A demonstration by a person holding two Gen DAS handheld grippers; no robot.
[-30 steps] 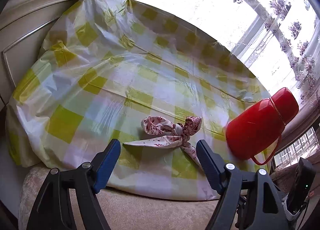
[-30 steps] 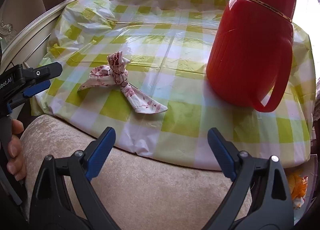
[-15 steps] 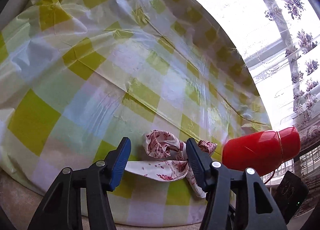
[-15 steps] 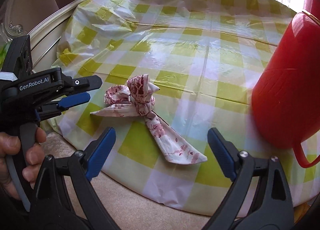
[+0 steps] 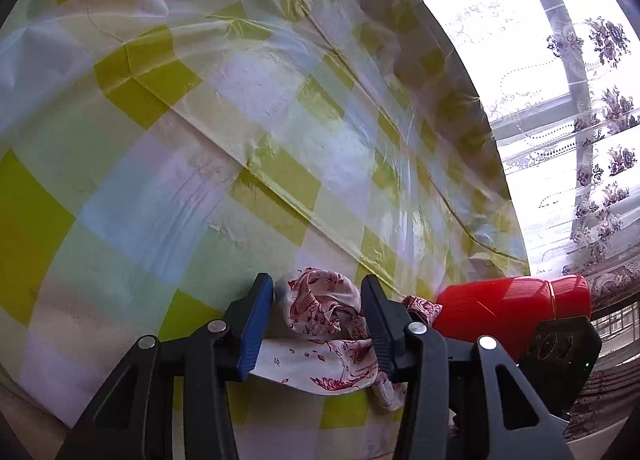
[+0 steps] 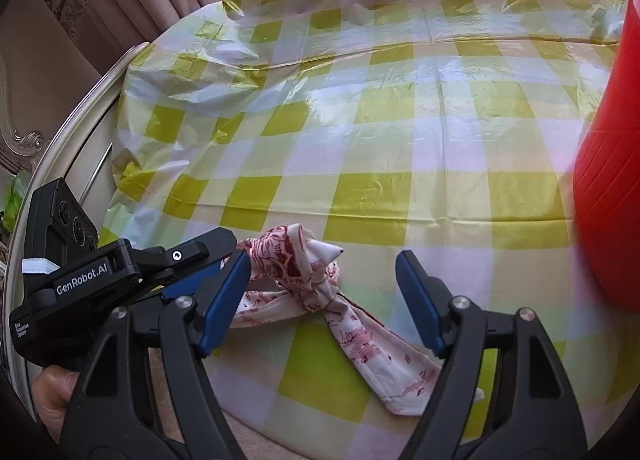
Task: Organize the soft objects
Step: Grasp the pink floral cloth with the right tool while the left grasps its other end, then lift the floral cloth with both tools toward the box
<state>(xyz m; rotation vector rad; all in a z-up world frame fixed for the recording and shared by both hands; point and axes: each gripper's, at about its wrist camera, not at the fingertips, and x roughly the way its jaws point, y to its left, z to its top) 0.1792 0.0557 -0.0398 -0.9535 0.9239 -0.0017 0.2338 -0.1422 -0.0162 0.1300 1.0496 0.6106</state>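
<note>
A knotted white cloth with a red print point(image 6: 312, 288) lies near the front edge of the table with the yellow-green checked plastic cover point(image 6: 400, 147). My left gripper point(image 5: 318, 312) straddles the cloth's left loop point(image 5: 320, 300), its blue pads on either side, partly closed but not clamped. It also shows in the right wrist view point(image 6: 216, 256) at the cloth's left end. My right gripper point(image 6: 324, 296) is open, its fingers either side of the knot and the right tail point(image 6: 384, 356).
A red thermos jug point(image 6: 612, 179) stands on the table to the right of the cloth; it also shows in the left wrist view point(image 5: 504, 308). A beige cushioned seat point(image 6: 256, 444) lies below the table's front edge. A window with flowered lace curtains point(image 5: 580, 99) is behind.
Both grippers moved forward to the cloth. The left gripper's jaws narrowed around the cloth's left loop. The right gripper came in over the knot and stayed open.
</note>
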